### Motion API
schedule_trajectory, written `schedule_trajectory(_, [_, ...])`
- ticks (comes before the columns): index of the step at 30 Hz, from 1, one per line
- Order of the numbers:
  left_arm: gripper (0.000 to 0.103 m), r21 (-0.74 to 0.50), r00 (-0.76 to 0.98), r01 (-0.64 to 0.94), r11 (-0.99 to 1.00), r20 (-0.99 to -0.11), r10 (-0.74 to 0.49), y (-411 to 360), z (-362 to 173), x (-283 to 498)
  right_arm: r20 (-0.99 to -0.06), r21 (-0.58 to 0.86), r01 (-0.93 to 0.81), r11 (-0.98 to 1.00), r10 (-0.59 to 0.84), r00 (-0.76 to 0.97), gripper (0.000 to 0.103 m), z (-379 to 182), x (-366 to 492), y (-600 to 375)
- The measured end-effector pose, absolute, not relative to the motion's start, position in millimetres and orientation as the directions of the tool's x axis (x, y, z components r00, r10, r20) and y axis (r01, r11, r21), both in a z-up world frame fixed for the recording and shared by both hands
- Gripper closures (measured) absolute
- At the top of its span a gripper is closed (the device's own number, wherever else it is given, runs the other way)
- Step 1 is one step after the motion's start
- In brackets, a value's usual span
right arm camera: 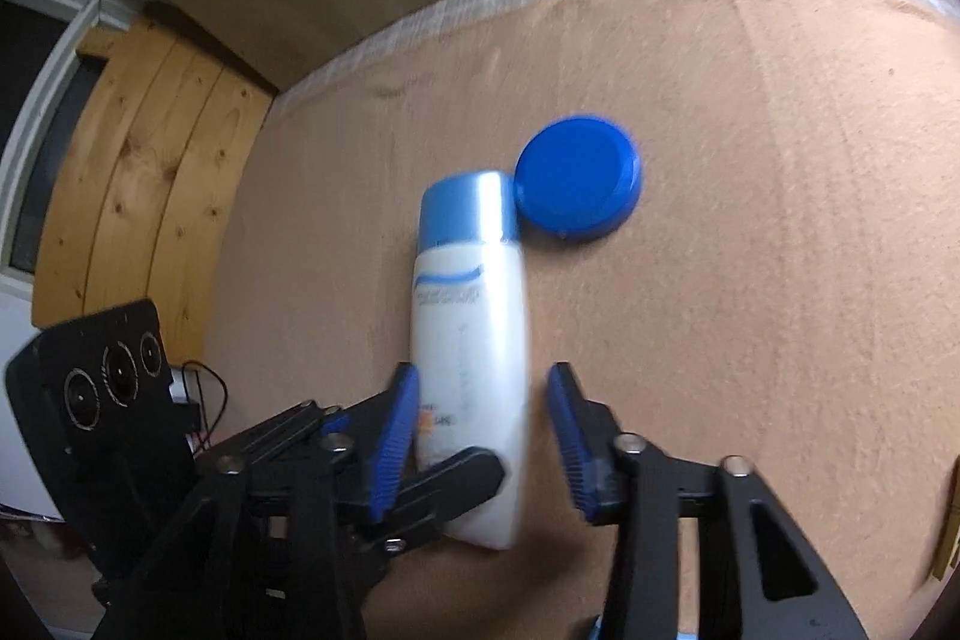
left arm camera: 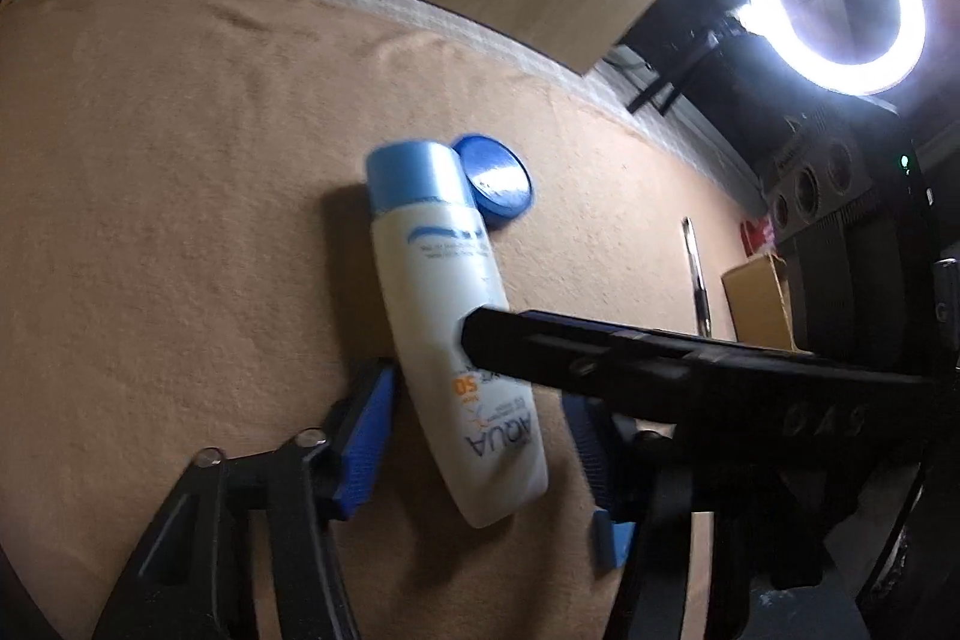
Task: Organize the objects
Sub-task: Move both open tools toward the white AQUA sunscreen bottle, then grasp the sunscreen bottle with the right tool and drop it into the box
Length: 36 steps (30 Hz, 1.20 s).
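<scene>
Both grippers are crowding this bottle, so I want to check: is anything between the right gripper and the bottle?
Yes. The left gripper crosses in front of the bottle, inside the right gripper's open jaws.

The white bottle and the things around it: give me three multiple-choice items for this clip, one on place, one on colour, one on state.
1. Where does the round blue lid lie?
A. Beside the cap end of the white bottle
B. Under the bottle's base
C. In the right hand-held gripper

2. What colour is the bottle's cap?
A. Orange
B. Light blue
C. Black

3. How does the left hand-held gripper stand?
A. Shut on the lid
B. Out of view
C. Open, a finger on each side of the lying bottle

Answers: 1 A, the lid sits on the tan cloth next to the cap; 2 B, both views show a pale blue cap; 3 C, gaps show between the blue pads and the bottle.
</scene>
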<state>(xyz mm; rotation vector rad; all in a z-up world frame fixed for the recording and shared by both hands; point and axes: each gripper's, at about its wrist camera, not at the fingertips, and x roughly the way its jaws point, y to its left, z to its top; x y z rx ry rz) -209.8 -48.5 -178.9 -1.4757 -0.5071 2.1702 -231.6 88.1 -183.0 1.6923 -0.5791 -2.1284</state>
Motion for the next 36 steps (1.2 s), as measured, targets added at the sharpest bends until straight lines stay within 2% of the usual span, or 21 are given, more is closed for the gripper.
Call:
schedule_trajectory(4, [0.057, -0.526, -0.318, -0.18, -0.831, -0.768, 0.555, -43.1, -178.3, -206.7, -0.837, 0.501, 0.025, -0.865, -0.491, -0.241, 0.067, -177.0, -225.5, 88.3])
schedule_trajectory(12, [0.056, -0.525, -0.341, -0.184, -0.831, -0.759, 0.555, -27.7, -162.0, -180.8, -0.83, 0.49, 0.042, -0.871, -0.481, -0.282, 0.067, -156.9, -195.7, 102.2])
schedule_trajectory(18, [0.057, -0.51, -0.379, -0.22, -0.831, -0.741, 0.555, 17.2, -130.3, -155.1, -0.81, 0.482, 0.054, -0.874, -0.469, -0.352, 0.067, -123.2, -160.4, 143.2])
schedule_trajectory(27, [0.056, -0.499, -0.362, -0.359, -0.788, -0.704, 0.611, 154.6, -89.8, -126.5, -0.796, 0.44, -0.016, -0.898, -0.382, -0.469, 0.068, -83.5, -92.8, 259.6])
schedule_trajectory(36, [0.056, -0.508, -0.273, -0.475, -0.718, -0.691, 0.669, 288.2, -78.7, -106.0, -0.799, 0.418, -0.154, -0.895, -0.281, -0.531, 0.068, -78.4, -45.9, 376.0])
